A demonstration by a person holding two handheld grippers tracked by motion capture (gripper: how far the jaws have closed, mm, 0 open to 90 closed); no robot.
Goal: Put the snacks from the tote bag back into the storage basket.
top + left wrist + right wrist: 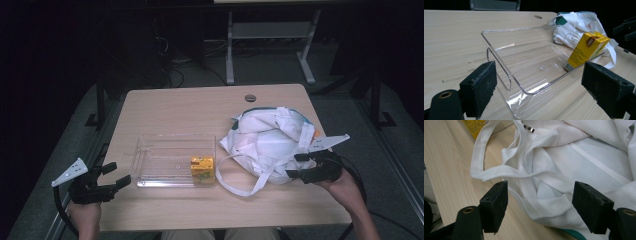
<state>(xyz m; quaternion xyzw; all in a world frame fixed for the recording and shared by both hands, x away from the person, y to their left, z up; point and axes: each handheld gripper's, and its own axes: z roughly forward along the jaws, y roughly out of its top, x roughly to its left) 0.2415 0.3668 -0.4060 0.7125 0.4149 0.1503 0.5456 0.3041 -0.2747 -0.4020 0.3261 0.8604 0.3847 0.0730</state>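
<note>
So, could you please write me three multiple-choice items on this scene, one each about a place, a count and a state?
1. Where does the yellow drink carton stand?
A. Inside the clear plastic bin, at its end nearer the bag
B. On top of the white cloth bag
C. On the bare wooden table, outside the bin

2. How many cartons are in the bin?
A. None
B. One
C. Three

3. How do the jaws of the right gripper stand?
A. Shut on a bag strap
B. Shut on the carton
C. Open, just before the bag's folds

Answers: 1 A, as the high view shows it against the bin's right end wall. 2 B, since a single carton stands on the bin's floor. 3 C, as the right gripper view shows both pads wide apart with cloth beyond them.
</note>
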